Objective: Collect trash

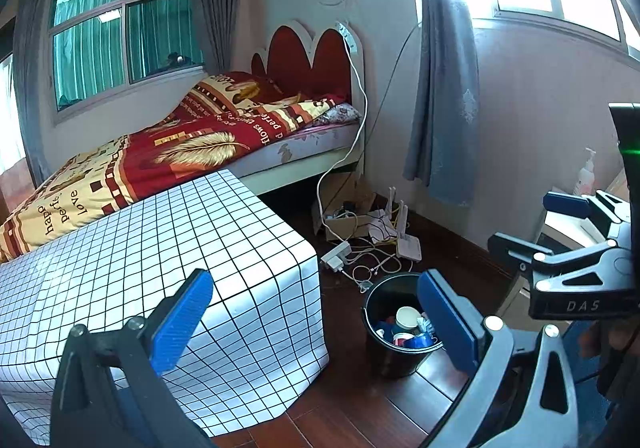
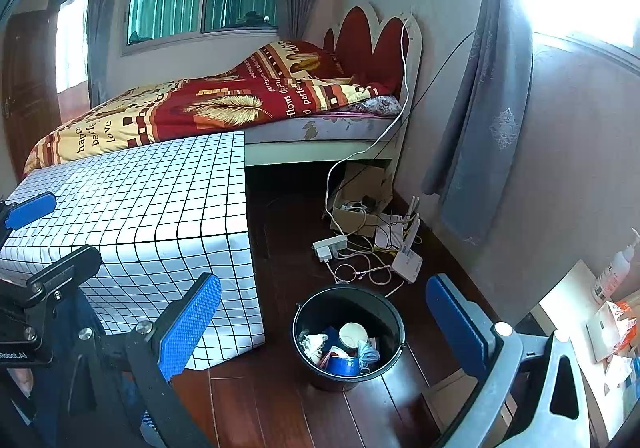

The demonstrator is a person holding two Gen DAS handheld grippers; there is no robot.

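- The bed (image 2: 224, 108) was the biggest thing in the room. It stood by the far wall with a red and yellow blanket (image 1: 192, 136) on it.
- The tabletop (image 2: 132, 188) stood in front of the bed. It had a white cloth with black squares, and no trash showed on top of it.
- The dark wood floor (image 2: 280, 400) lay beside the tabletop, with a mess of white cables (image 2: 360, 260) near the wall.
- The black bucket (image 2: 308, 304) stood on the floor, near the corner of the tabletop. It was upright and open at the top.
- The trash (image 2: 344, 348) was already inside the bucket: cups, crumpled paper and some blue bits.
- The left hand-held gripper (image 1: 316, 324) had its blue pads wide apart, with nothing between them. The bucket (image 1: 384, 288) lay below it and a bit to its right.
- The right hand-held gripper (image 2: 324, 328) was also spread wide and held nothing. The bucket sat just below and ahead, right between its two pads.
- I think the right one was nearer the bucket, since the bucket looked bigger and more centered in its view.
- I could see no loose trash left to pick up, so the job looked almost done.
- More small things lay on a pale surface (image 2: 568, 308) at the far right, but I could not tell if they were trash.
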